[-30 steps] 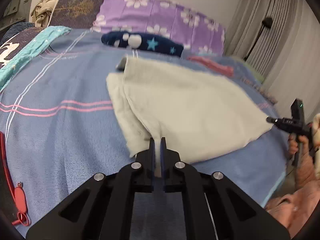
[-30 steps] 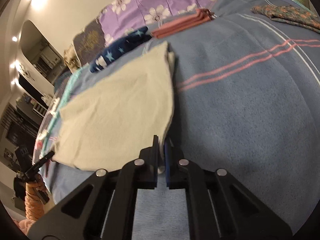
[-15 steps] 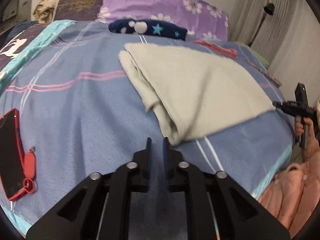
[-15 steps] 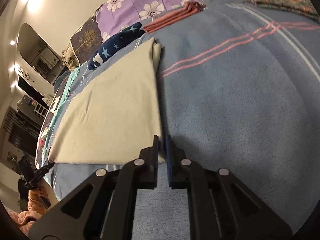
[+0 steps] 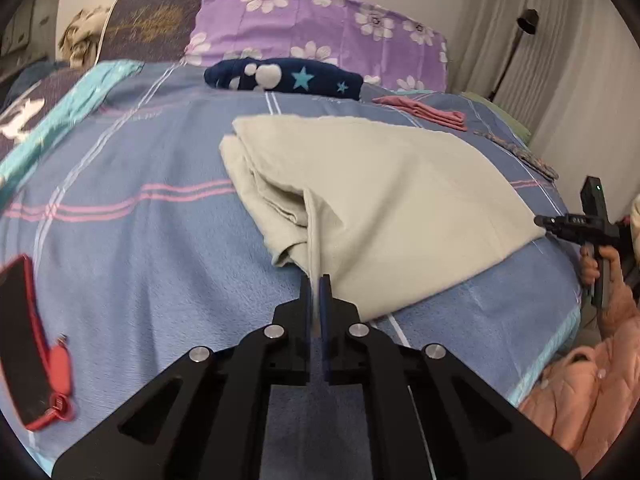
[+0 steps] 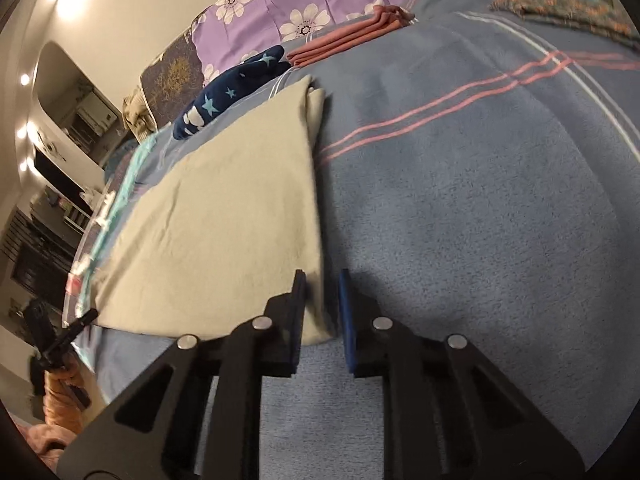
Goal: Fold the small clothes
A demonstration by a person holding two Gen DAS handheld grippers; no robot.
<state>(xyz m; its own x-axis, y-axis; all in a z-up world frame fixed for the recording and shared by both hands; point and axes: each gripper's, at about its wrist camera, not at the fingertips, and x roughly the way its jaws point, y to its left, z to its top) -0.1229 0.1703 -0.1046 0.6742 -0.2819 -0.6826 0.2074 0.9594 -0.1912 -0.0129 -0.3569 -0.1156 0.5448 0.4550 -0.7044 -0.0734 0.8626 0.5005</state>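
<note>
Half a second ago your left gripper (image 5: 315, 280) hung free just short of the pale green cloth (image 5: 384, 200); now its jaws are pressed together on the cloth's near left corner, and a ridge of fabric rises from the tips up into the folded stack. Your right gripper (image 6: 322, 280) gripped the near right corner a second ago; now its jaws are opening, a clear gap shows between them, and the corner lies loose in that gap without either pad pressing on it.

The cloth lies folded on the blue striped bed cover (image 5: 132, 264), about mid-bed. In your left view its long axis runs from the far left, near the navy star-print garment (image 5: 284, 76), down to the near right edge, where your right hand (image 5: 600, 264) holds its gripper. The thick layered side faces left and the smooth single face slopes right. A folded pink garment (image 5: 424, 110) sits beyond it, and a red-cased phone (image 5: 24, 344) lies at your near left.
</note>
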